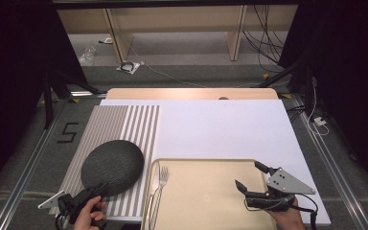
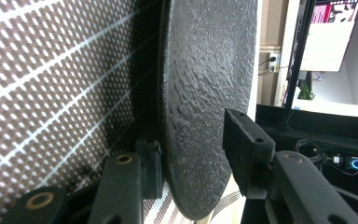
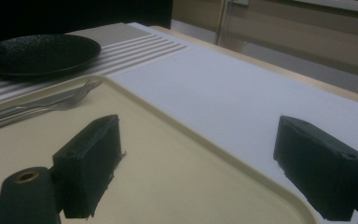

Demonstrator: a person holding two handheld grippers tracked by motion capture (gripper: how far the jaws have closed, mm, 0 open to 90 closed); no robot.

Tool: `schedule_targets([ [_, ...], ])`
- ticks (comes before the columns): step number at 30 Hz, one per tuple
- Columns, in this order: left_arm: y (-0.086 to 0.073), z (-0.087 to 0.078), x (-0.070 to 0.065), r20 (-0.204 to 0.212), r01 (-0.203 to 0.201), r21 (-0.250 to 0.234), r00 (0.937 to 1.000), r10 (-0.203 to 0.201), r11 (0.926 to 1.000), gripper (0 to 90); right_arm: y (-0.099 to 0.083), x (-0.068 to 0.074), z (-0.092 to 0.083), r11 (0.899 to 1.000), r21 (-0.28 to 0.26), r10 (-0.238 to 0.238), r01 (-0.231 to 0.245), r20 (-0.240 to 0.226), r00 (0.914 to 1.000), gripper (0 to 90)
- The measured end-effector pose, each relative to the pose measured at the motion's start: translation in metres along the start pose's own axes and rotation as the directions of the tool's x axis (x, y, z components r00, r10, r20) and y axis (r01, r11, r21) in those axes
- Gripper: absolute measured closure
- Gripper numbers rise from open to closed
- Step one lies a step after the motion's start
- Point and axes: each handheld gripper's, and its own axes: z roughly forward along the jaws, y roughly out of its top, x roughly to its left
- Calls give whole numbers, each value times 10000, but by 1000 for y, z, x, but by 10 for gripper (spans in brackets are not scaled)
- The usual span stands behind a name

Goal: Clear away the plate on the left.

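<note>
Dark plate [image 2: 200,93] sat edge-on between left gripper [image 2: 191,149] jaws, over striped mat [image 2: 51,93]; pads straddled rim, not clamped. Right gripper [image 1: 251,177] gaped empty above tray [image 1: 206,165].

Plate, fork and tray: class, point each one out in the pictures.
plate [image 1: 112,165], high view, middle of its dark top
fork [image 1: 163,175], high view, its prongs
tray [image 1: 206,160], high view, far rim
</note>
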Motion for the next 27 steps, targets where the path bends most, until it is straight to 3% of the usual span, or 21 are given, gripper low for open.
schedule_targets([
  [14, 1, 2, 8, 79, 788, -80, 9969, -788, 9969, 766, 0, 0, 0, 10000, 29, 14, -14, -46, 10000, 159],
  [27, 0, 0, 8, 301, 607, -170, 9977, -601, 9980, 840, 0, 0, 0, 10000, -9, -8, 8, -33, 10000, 159],
])
